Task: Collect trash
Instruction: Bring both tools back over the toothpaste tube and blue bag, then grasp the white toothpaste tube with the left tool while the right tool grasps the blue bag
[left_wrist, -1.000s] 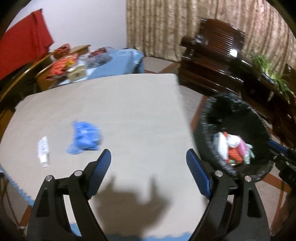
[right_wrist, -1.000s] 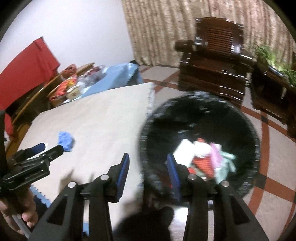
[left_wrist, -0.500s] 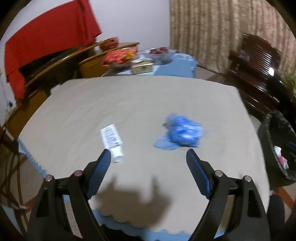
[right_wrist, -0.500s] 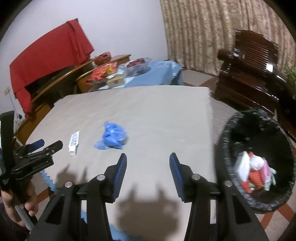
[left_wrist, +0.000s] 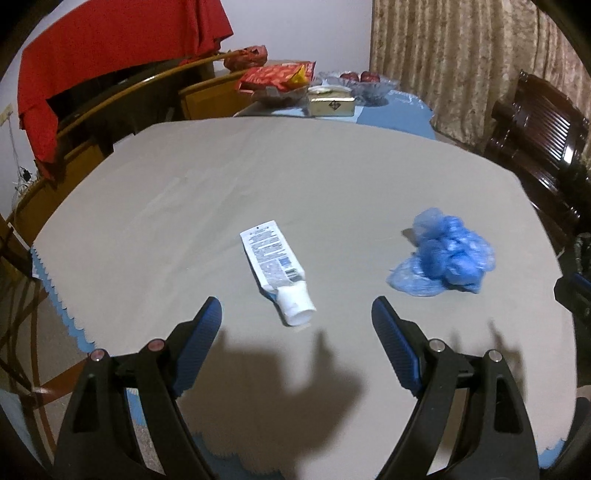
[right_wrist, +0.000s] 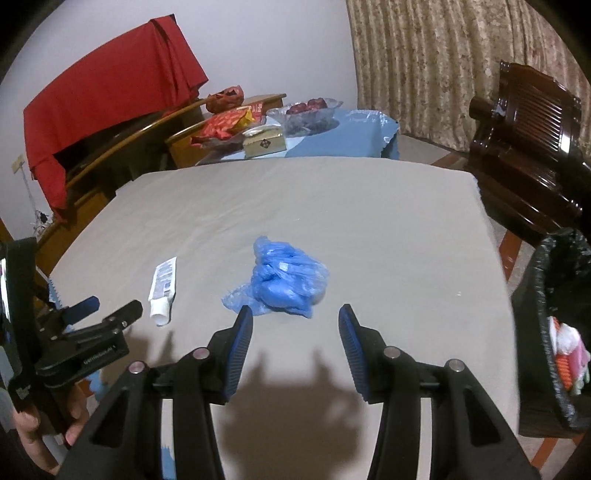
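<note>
Two pieces left: white squeezable plastic tube (left_wrist: 276, 270), light and slick, I'd pinch mid-body; crumpled blue plastic bag (right_wrist: 286, 281) beside it, soft. Left gripper (left_wrist: 296, 318) and right gripper (right_wrist: 295, 324) both spread, empty.

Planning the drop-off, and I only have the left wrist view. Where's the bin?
Observer: A round trash bin with a black bag liner stands on the floor, past the right edge of the grey-clothed table.
Operator: Anything in it?
Observer: Yes, white, red and pink trash pieces lie inside.
Operator: Right tongs?
Observer: The right tongs are open and empty. Their jaws have just been opening, and they're aimed at the crumpled blue plastic bag.
</note>
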